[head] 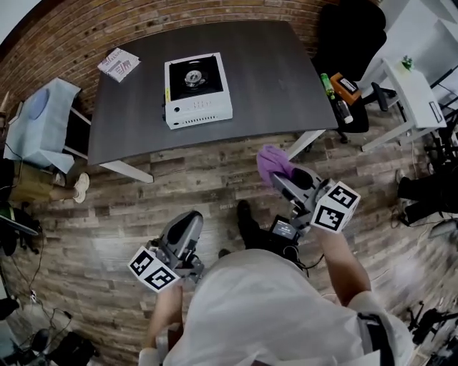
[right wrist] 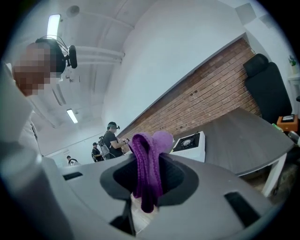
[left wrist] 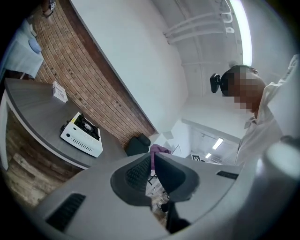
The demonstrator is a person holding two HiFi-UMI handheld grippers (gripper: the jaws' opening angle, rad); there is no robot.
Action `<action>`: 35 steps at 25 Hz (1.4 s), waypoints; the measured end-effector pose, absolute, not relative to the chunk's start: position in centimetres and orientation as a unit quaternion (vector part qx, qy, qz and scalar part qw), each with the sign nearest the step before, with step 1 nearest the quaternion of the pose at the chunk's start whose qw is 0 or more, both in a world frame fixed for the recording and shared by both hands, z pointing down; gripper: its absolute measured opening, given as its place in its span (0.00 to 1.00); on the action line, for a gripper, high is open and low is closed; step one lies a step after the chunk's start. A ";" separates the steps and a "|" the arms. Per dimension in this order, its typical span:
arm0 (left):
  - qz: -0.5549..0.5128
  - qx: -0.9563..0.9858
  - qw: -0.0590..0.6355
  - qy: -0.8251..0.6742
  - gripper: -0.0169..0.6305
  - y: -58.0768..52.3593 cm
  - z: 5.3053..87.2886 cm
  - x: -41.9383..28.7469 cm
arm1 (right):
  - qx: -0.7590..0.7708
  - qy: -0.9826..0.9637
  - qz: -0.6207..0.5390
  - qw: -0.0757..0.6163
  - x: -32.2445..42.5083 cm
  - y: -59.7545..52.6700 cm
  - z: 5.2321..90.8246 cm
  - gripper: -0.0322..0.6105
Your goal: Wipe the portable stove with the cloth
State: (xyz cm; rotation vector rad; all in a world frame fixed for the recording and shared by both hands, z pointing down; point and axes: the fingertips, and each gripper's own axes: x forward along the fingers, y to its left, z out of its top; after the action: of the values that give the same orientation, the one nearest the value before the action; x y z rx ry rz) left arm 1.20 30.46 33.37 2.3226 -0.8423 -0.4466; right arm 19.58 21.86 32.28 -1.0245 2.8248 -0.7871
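Person: seen from above in a white top [head: 265, 307], standing on the floor, one pair of tongs in each hand.
Left tongs [head: 192, 219]: held low at the person's left, over the floor and well short of the desk. In the left gripper view [left wrist: 152, 161] the two jaws are drawn together with only a thin slit between them, and nothing is caught there.
Right tongs [head: 280, 179]: held out further ahead than the left pair, near the desk's front edge but not over it. In the right gripper view [right wrist: 149, 176] the jaws are clamped on the cloth.
Cloth [head: 273, 162]: purple, bunched, pinched between the right jaws. A folded loop of it sticks out past the tips, and a short end hangs down behind them [right wrist: 147, 161]. It is in the air, apart from the stove.
Floor [head: 100, 214]: wood planks in mixed brown and grey tones.
Desk [head: 272, 78]: dark grey top on white legs, set against the wall.
Portable stove [head: 197, 90]: white body with a black burner top, standing flat on the desk, left of its middle and close to the front edge. It also shows in the left gripper view [left wrist: 82, 135] and the right gripper view [right wrist: 190, 144].
Packet [head: 119, 64]: flat, white and pink, lying on the far left corner of the desk, apart from the stove.
Chair [head: 351, 36]: black, at the far right corner of the desk.
Wall [head: 143, 21]: red-brown brick along the back.
Other people [right wrist: 111, 139]: small standing figures far off in the right gripper view.
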 end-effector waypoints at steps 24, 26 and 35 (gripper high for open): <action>-0.122 0.867 0.322 -0.360 0.07 6.8 35.6 4.4 | -0.328 0.909 -0.244 -0.079 23.4 -1.6 38.0 0.21; -0.119 0.872 0.323 -0.349 0.07 4.9 35.9 3.8 | -0.334 0.909 -0.230 -0.095 22.9 -3.5 38.1 0.21; -0.096 0.889 0.329 -0.303 0.07 -3.8 36.5 -2.5 | -0.377 0.888 -0.221 -0.142 18.0 -12.1 38.9 0.21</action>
State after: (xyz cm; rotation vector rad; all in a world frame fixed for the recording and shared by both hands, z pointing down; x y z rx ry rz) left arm -2.49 -3.80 36.52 2.3276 -0.7932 -0.2518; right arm 17.98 -12.09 38.89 -1.3046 3.0738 -0.7644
